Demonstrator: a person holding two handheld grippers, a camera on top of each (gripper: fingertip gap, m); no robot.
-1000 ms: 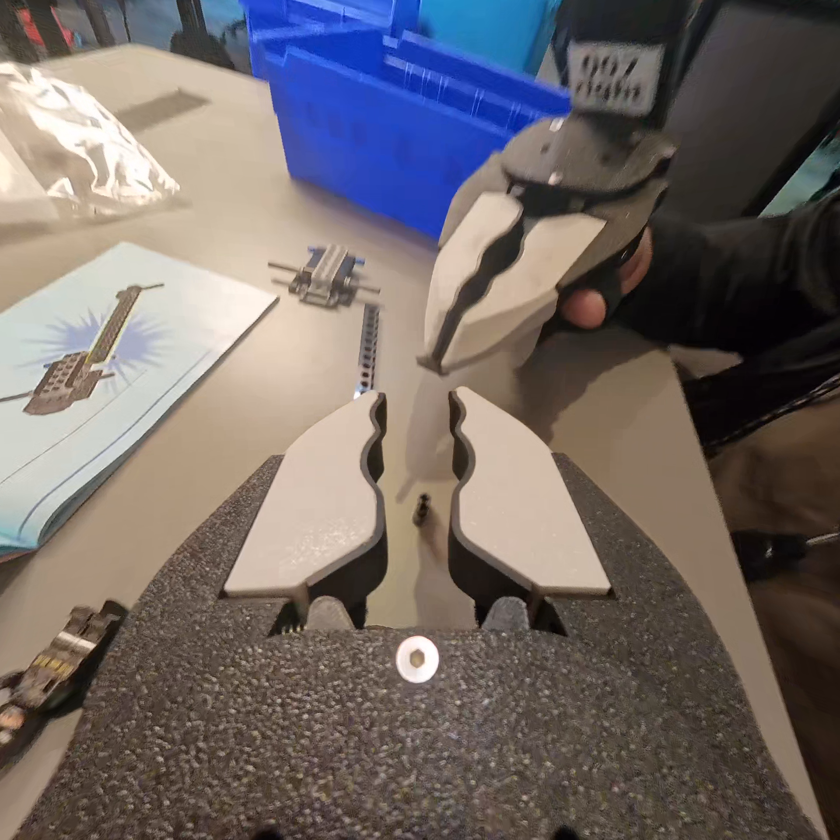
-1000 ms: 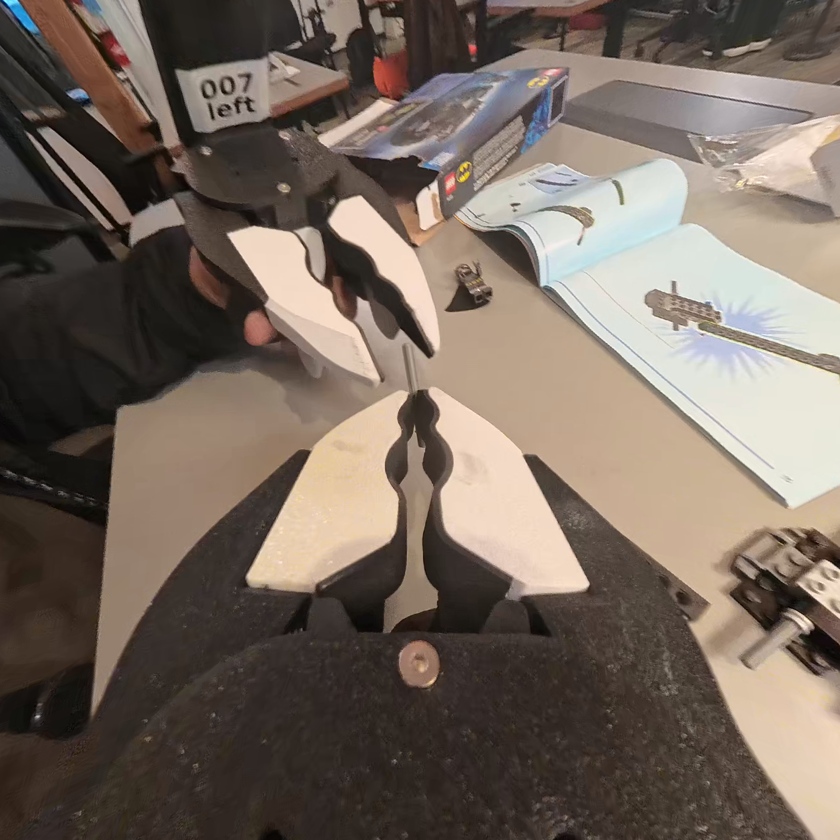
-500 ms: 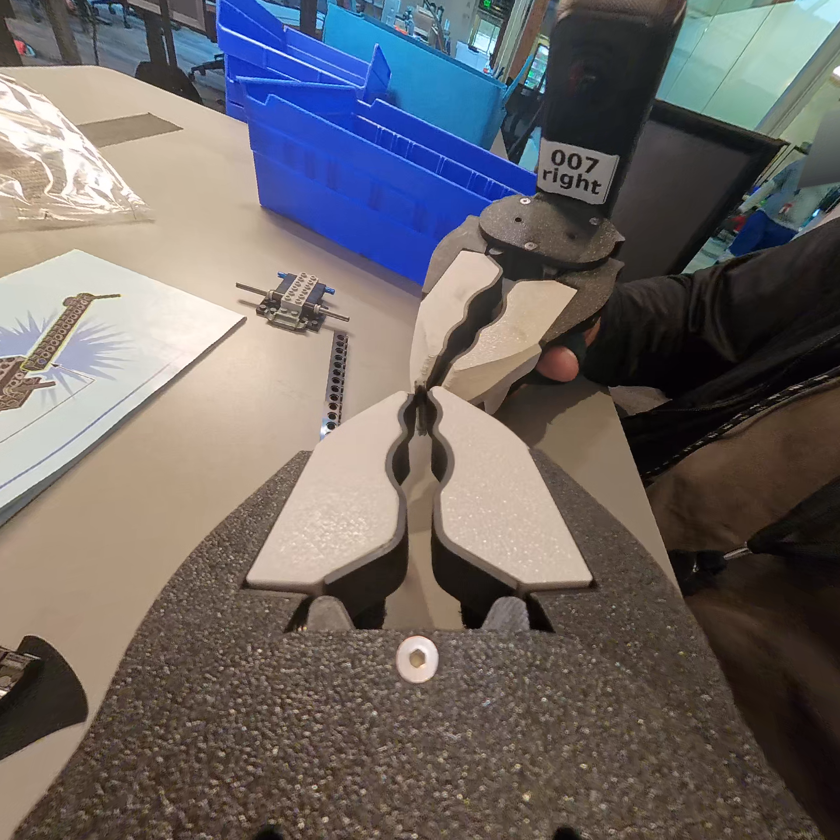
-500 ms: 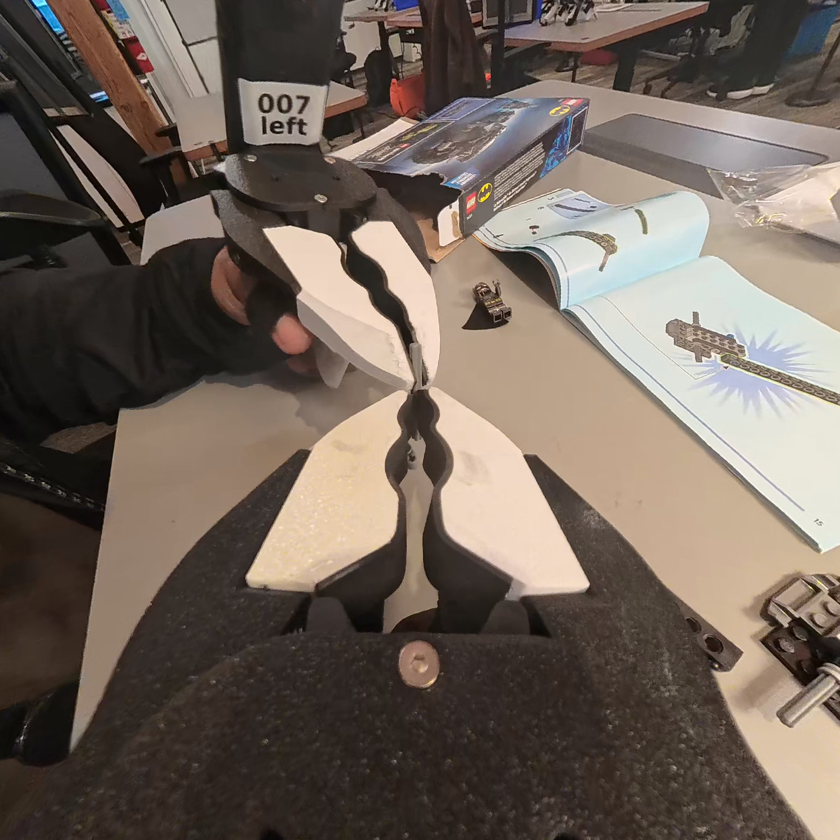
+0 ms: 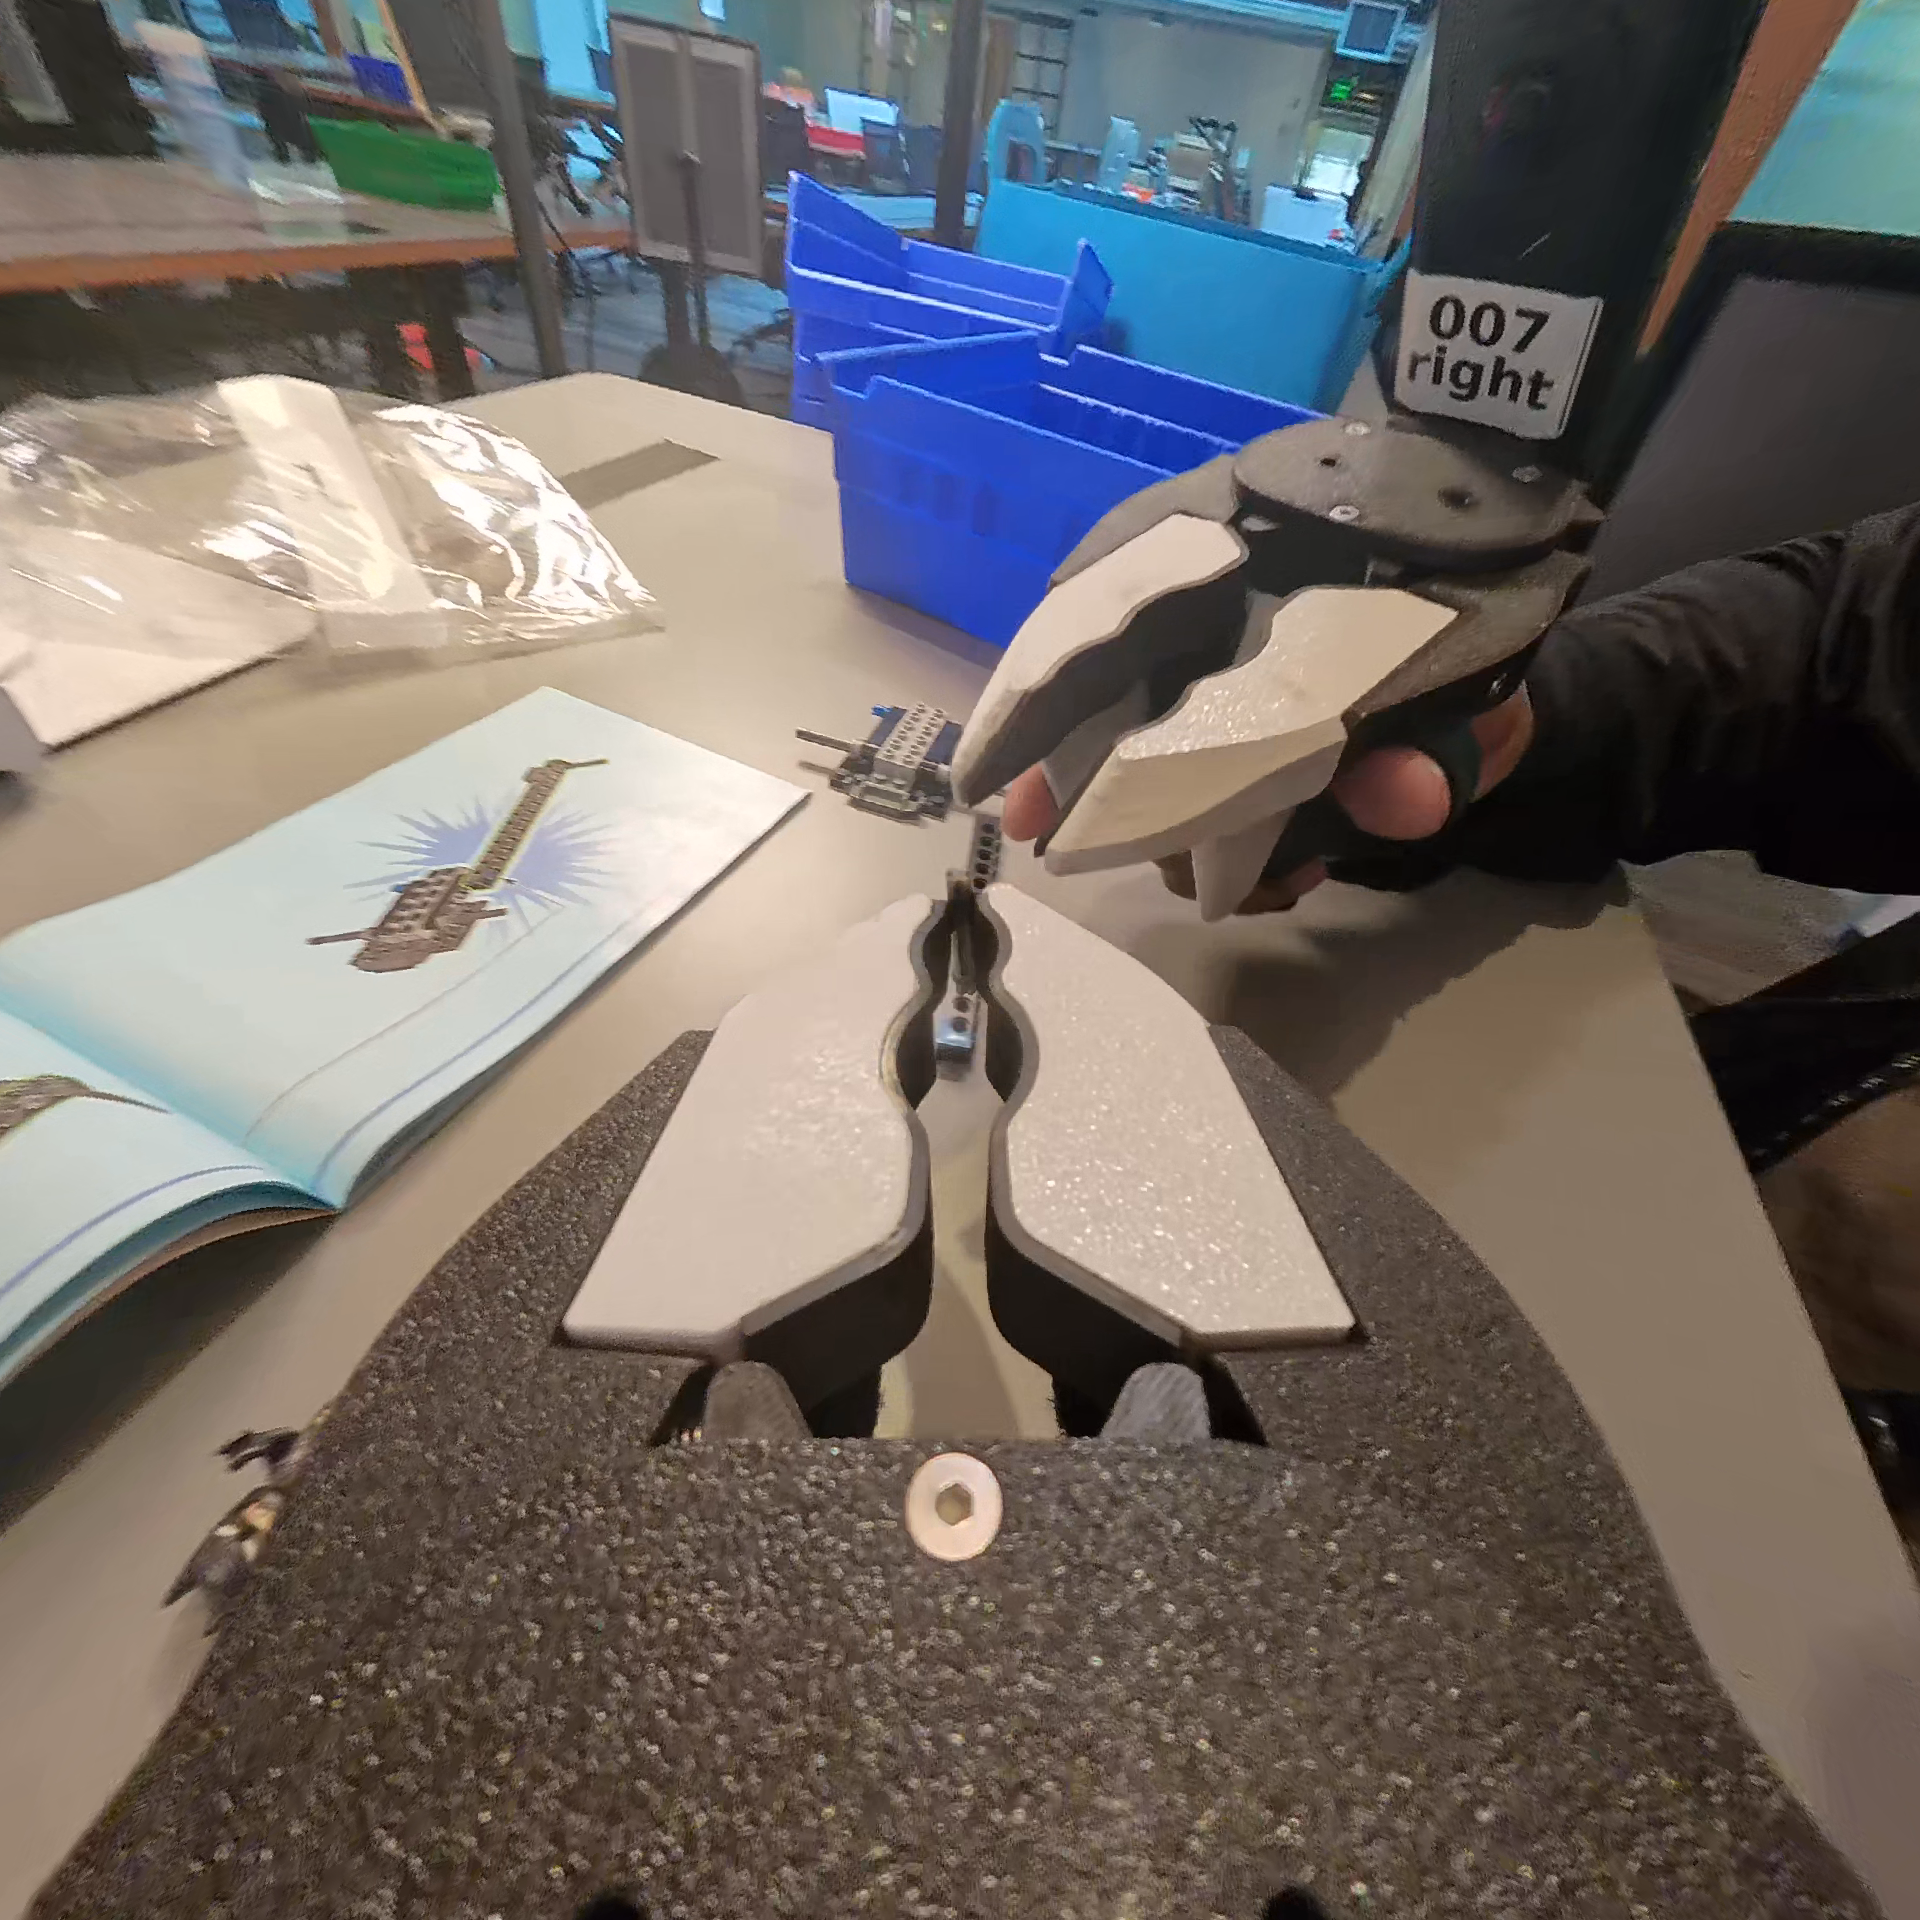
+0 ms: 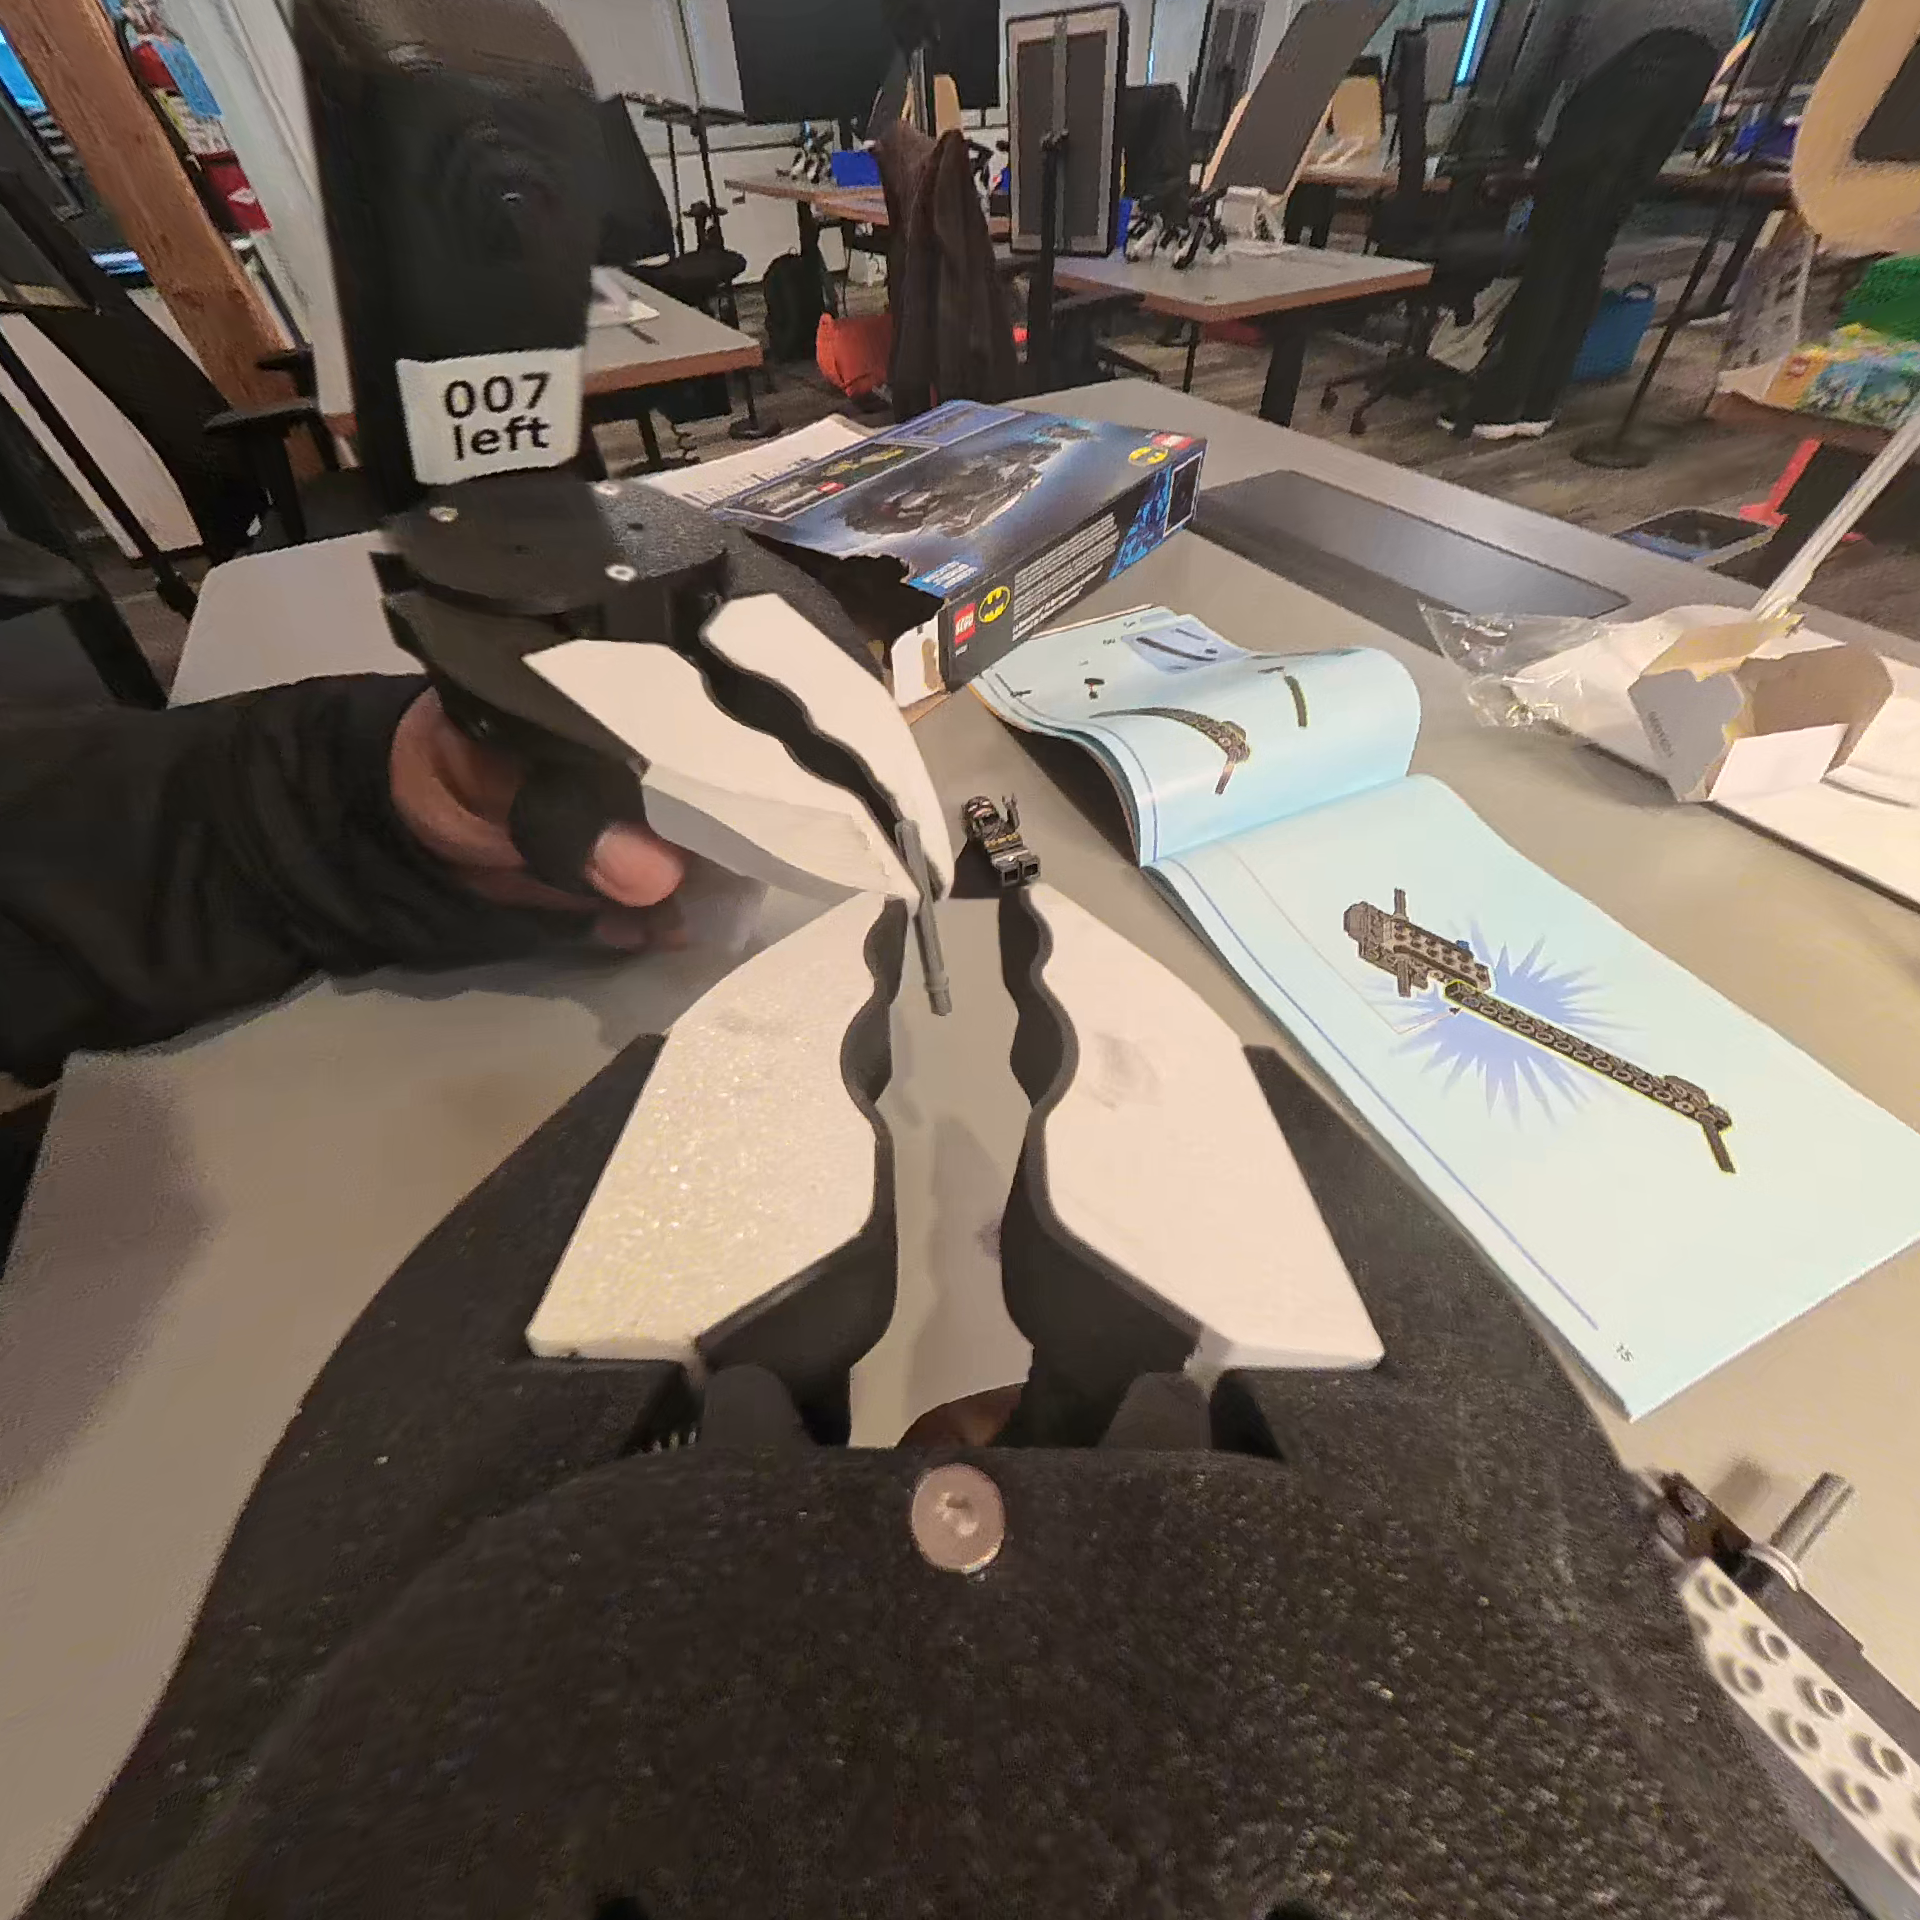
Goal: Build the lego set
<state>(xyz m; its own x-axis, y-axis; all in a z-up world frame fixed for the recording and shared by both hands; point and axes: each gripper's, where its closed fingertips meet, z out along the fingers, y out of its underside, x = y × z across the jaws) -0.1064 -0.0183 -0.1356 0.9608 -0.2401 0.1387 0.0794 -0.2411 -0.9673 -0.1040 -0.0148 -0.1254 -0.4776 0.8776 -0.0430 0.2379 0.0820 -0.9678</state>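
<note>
A: Item one, the left claw (image 6: pixel 914 883)?
B: Its tips are pinching a thin grey axle pin (image 6: pixel 928 940), both pads pressing on the upper part, the lower end hanging free into the gap of the other claw.

A: Item two, the right claw (image 6: pixel 951 914)?
B: Its fingers (image 6: pixel 1143 1091) are standing spread, gripping nothing. The pin is hanging between them without either pad pressing on it.

A: Items lying beyond the claws?
B: A small black minifigure (image 6: pixel 1003 836) is lying on the grey desk (image 6: pixel 312 1143) just past the right claw's tips. An open light-blue instruction booklet (image 6: pixel 1558 1091) is spreading toward the desk's right edge, with a dark product box (image 6: pixel 987 520) behind it at the far side.

A: Other stock?
B: A long grey holed beam (image 5: pixel 982 844) is lying flat beneath the left claw. A small grey-and-blue brick assembly (image 5: pixel 899 758) is sitting just beyond the beam. Blue plastic bins (image 5: pixel 1018 478) are standing at the far edge. A clear plastic bag (image 5: pixel 291 520) is resting toward the far left corner in the left wrist view.
</note>
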